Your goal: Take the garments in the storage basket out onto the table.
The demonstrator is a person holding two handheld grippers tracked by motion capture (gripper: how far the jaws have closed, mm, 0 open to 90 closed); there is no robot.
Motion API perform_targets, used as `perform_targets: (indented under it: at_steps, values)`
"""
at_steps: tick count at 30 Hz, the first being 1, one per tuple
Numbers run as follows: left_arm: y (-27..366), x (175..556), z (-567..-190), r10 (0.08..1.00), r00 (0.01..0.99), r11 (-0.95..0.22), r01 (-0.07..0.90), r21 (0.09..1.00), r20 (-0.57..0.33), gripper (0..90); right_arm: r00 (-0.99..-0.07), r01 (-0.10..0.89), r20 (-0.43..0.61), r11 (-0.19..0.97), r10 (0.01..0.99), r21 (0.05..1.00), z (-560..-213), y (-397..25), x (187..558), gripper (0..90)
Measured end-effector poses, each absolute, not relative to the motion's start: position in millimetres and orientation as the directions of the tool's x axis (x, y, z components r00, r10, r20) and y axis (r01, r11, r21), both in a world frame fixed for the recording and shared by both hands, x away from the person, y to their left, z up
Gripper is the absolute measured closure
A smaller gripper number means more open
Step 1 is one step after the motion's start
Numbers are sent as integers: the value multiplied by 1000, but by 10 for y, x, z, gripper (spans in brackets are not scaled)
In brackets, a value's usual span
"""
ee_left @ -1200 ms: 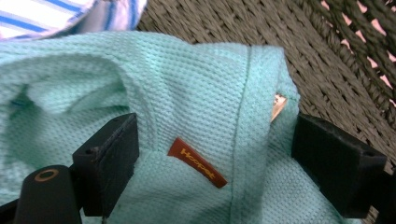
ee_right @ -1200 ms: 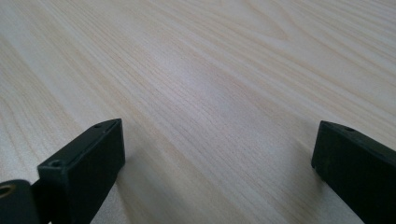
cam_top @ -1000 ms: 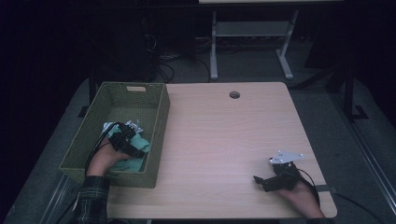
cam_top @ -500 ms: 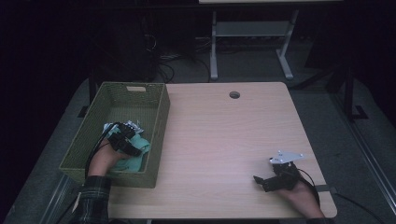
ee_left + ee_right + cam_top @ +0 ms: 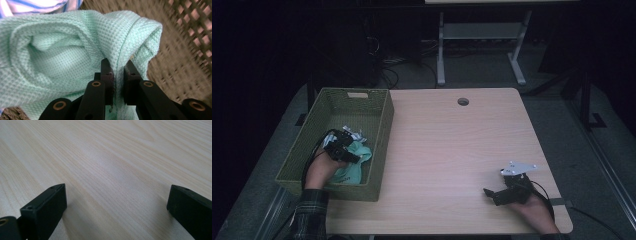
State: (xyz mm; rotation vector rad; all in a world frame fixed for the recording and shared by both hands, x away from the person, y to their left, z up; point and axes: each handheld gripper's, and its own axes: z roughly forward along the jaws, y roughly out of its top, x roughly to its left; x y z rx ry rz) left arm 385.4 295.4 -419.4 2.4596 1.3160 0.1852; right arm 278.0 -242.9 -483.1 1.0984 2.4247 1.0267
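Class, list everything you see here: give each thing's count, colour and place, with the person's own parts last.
Table: one, light wood, centre.
Basket: one, green woven, table's left edge.
Mint cloth: one, in the basket.
Striped cloth: one, white and blue, beside the mint cloth.
Cable hole: one, table's far edge.
Left tongs: black, shut on a fold of the mint cloth.
Right tongs: black, open, low over the table's near right corner.

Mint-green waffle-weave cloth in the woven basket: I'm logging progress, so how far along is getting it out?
Done: the left gripper is shut on a fold of the mint-green waffle-weave cloth. In hand: the cloth lies low inside the green woven basket, beside a blue-striped white cloth. Left: lifting it out. The right gripper rests open over the bare light wooden table.
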Motion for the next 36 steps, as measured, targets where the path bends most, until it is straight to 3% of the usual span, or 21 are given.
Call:
perform_targets:
  at_steps: [13, 24, 36]
  values:
    - [3147, 3809, -4000, 821, 540, -362, 742, 564, -185, 808, -669, 538, 29, 456, 743, 709, -4830, -2429, 2781, 24]
    - [3254, 3734, -3827, 801, 550, -258, 673, 693, -236, 817, -669, 538, 29, 456, 743, 709, -4830, -2429, 2781, 24]
    - [3329, 3666, -3569, 792, 568, -203, 593, 779, -226, 820, -668, 538, 29, 456, 743, 709, -4830, -2429, 2781, 24]
